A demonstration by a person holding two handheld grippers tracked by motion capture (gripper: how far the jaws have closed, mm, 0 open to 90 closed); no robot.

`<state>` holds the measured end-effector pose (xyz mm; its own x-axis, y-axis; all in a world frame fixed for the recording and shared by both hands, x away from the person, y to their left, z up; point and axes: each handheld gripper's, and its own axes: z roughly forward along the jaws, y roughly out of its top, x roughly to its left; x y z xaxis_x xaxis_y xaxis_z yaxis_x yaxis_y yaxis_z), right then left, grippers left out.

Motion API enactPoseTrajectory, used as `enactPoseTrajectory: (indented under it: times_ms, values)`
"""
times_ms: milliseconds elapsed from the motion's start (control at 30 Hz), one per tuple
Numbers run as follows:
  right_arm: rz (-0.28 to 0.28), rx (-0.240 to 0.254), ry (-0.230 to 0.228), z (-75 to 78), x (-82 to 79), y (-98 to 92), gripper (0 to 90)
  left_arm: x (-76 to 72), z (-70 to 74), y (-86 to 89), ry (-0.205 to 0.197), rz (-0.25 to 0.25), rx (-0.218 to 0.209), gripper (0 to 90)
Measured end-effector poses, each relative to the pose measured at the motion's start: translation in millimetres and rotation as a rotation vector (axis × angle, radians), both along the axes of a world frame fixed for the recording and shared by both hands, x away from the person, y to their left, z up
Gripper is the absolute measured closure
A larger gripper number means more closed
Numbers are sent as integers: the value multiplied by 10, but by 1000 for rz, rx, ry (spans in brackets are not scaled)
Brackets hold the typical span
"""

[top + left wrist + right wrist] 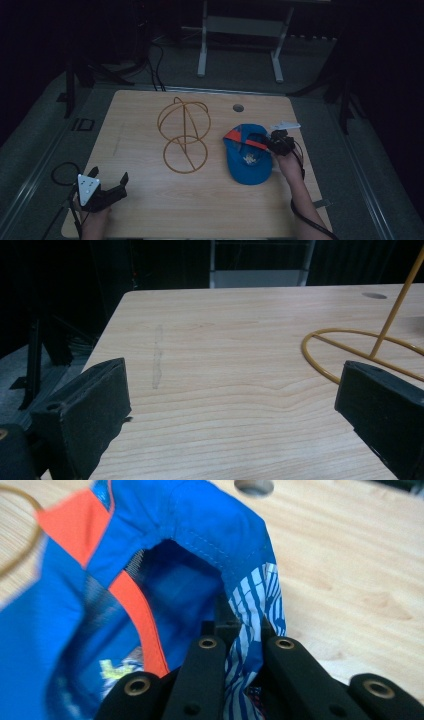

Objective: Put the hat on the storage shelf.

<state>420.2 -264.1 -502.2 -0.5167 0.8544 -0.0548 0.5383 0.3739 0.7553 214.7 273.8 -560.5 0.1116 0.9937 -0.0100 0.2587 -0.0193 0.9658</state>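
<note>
Near the worktop's [145,210] right edge: right gripper [243,645] pinching rim fabric of blue cap [247,157], jaws pressed together on the cloth. Cap gripped, rear part seemingly raised, brim end apparently low toward the near edge. At the near left corner: left gripper [111,191] idle, jaws spread, nothing between. Mid-worktop: yellow wire stand [184,135] bare. Judged: grasp done; carrying and seating cap on stand left, if that is the aim.
</note>
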Motion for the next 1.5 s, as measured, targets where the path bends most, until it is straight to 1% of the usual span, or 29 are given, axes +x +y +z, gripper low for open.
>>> enactPoseTrajectory:
  times_ms: [100, 233, 267, 300, 400, 433, 533, 600, 667, 700, 800, 833, 867, 900, 933, 967, 1000, 1033, 1067, 1100, 1133, 1167, 1200, 1233, 1367, 1400, 1433, 1467, 1500]
  values:
    - [6, 10, -33, 133, -56, -27, 893, -7, 3, 3, 0, 2, -18, 18]
    - [9, 28, -77, 301, -145, -67, 894, -14, 20, -27, 9, 0, -16, 18]
    - [13, 33, -83, 343, -167, -79, 893, -16, 35, -36, 6, -1, -23, 18]
    - [15, 37, -94, 383, -190, -89, 894, -25, 61, -43, 3, -2, -34, 18]
    - [21, 52, -122, 510, -260, -127, 894, -48, 160, -95, 0, -18, -32, 18]
    - [24, 54, -132, 554, -283, -140, 893, -58, 213, -131, 3, -35, -39, 18]
    - [32, 57, -160, 694, -360, -174, 894, -82, 347, -236, 8, -54, -27, 18]
    - [36, 69, -175, 786, -407, -202, 894, -88, 443, -327, 20, -44, -7, 18]
    - [35, 78, -194, 873, -452, -234, 893, -99, 526, -387, 27, -87, -50, 18]
    - [36, 82, -198, 897, -469, -246, 893, -105, 571, -413, 37, -96, -64, 18]
    - [37, 89, -209, 963, -531, -278, 893, -139, 747, -467, 32, -142, -82, 18]
    - [40, 89, -213, 977, -551, -284, 893, -159, 839, -485, 16, -168, -87, 18]
    - [42, 88, -217, 991, -575, -290, 893, -175, 921, -503, 4, -182, -87, 18]
    - [48, 87, -216, 1002, -590, -294, 893, -192, 1047, -537, -16, -211, -88, 18]
    - [48, 87, -216, 1002, -590, -294, 893, -192, 1047, -537, -16, -211, -88, 18]
    - [58, 88, -221, 1032, -633, -296, 893, -186, 1208, -597, -33, -253, -83, 18]
    - [60, 92, -224, 1040, -643, -296, 893, -172, 1297, -647, -45, -269, -72, 18]
    - [65, 93, -228, 1055, -662, -294, 893, -162, 1347, -677, -52, -280, -63, 18]
    - [65, 93, -228, 1055, -662, -294, 893, -162, 1347, -677, -52, -280, -63, 18]
    - [72, 92, -231, 1077, -688, -287, 893, -118, 1459, -769, -63, -307, -47, 18]
    - [76, 92, -231, 1088, -704, -281, 893, -118, 1459, -769, -63, -307, -47, 18]
    - [82, 92, -234, 1097, -718, -274, 893, -94, 1505, -816, -66, -323, -40, 18]
    - [89, 91, -236, 1106, -734, -268, 893, -36, 1573, -920, -69, -362, -38, 18]
    - [94, 91, -238, 1116, -749, -265, 893, -4, 1598, -976, -66, -380, -38, 18]
    - [108, 106, -245, 1146, -819, -271, 893, 116, 1658, -1221, -48, -448, -24, 18]
    - [110, 112, -246, 1151, -838, -276, 893, 116, 1658, -1221, -48, -448, -24, 18]
    - [118, 122, -245, 1158, -862, -280, 893, 169, 1679, -1343, -44, -478, -11, 18]
    - [118, 122, -245, 1158, -862, -280, 893, 169, 1679, -1343, -44, -478, -11, 18]
    - [126, 118, -250, 1170, -904, -276, 893, 212, 1704, -1465, -46, -507, 11, 18]
